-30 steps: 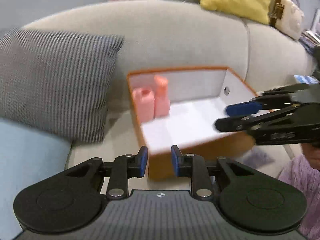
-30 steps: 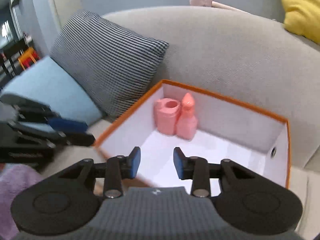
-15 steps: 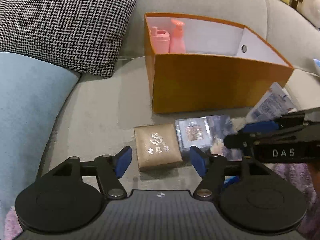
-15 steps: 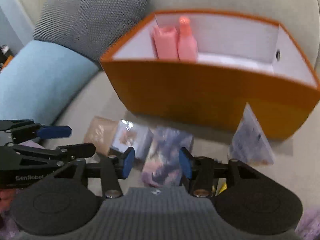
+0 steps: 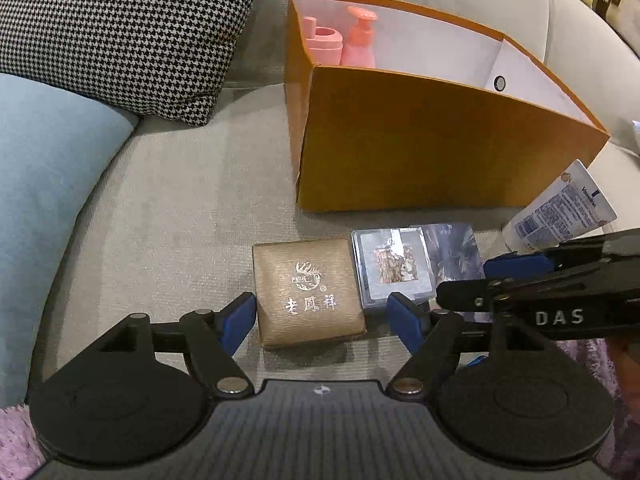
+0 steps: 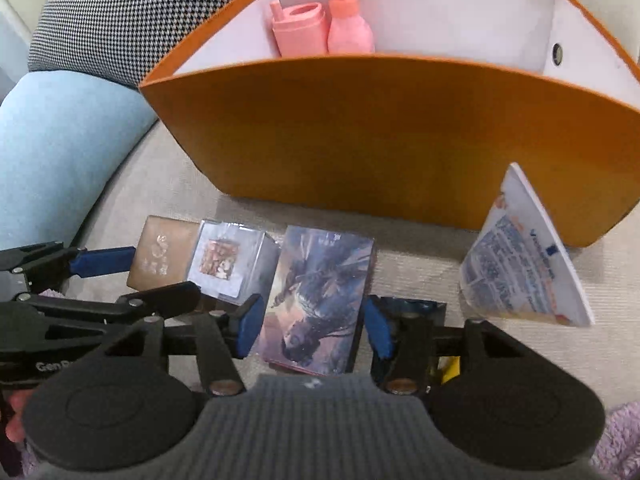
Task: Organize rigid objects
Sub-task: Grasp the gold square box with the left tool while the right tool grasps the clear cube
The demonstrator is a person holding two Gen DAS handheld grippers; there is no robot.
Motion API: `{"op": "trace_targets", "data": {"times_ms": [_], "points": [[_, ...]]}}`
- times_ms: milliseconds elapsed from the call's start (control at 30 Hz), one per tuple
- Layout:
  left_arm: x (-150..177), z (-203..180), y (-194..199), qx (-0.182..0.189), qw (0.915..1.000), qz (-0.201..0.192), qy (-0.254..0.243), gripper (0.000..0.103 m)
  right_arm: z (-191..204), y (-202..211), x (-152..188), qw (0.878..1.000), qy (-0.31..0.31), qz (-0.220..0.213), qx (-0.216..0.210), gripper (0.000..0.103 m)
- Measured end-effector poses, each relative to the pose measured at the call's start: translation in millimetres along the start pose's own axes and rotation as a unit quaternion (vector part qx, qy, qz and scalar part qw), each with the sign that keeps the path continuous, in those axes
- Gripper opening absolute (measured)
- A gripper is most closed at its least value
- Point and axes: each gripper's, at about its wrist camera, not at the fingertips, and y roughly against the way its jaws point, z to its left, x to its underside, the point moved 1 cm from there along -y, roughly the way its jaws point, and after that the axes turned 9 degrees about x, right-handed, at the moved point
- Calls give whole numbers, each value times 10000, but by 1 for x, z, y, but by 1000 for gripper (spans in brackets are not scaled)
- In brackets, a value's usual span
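An orange box (image 5: 432,148) stands on the sofa seat with a pink cup (image 5: 323,45) and a pink pump bottle (image 5: 359,42) in its far left corner. In front of it lie a gold case (image 5: 310,286), a clear card case (image 5: 394,266), a dark picture card pack (image 6: 320,296) and a white tube (image 6: 524,260). My left gripper (image 5: 322,322) is open, its jaws either side of the gold case's near end. My right gripper (image 6: 312,330) is open, its jaws either side of the dark card pack. The orange box also shows in the right wrist view (image 6: 400,140).
A houndstooth cushion (image 5: 120,32) and a light blue cushion (image 5: 44,184) lie to the left. A purple fuzzy fabric (image 5: 16,440) is at the near edge. The grey sofa back (image 5: 568,16) rises behind the box.
Both grippers have come down from over the box to the items in front of it and opened wider. The left now straddles the gold case, the right the dark card pack.
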Motion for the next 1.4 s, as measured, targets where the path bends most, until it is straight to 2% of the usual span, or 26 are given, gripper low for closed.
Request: {"op": "trace_targets", "data": {"times_ms": [233,300,367,467,567,667,933,1033,1067,1233,1400], "points": [[1,4,4,-271,9996,0,82,74,12,11,-6,9991,327,-269,-2,58],[-1,6,6,-268,9995,-40,135,67,13,12,-9,9992,275,-274,-9,57],[-1,6,8,-417,9991,-63,50,65,13,16,-12,9993,191,-306,-8,57],[-2,3,8,-548,9983,0,-187,64,15,22,-17,9993,16,-366,-77,58],[-1,5,6,-178,9996,120,-158,65,20,19,-21,9991,-100,-205,-351,58],[1,4,6,-148,9996,121,-189,67,27,12,-24,9988,-222,-37,-432,58],[2,6,-2,-82,9996,204,-148,73,47,-11,-28,9990,-247,288,-219,57],[1,7,-6,-103,9996,226,-126,74,48,-13,-28,9994,-261,183,-159,56],[0,8,-7,-92,9997,225,-98,74,48,-13,-29,9995,-237,140,-124,52],[-1,9,-12,-147,9996,221,-52,74,47,-14,-31,9995,-188,168,-188,52],[-4,15,-16,-117,9998,142,38,68,45,-16,-32,9994,-203,178,-205,52]]}}
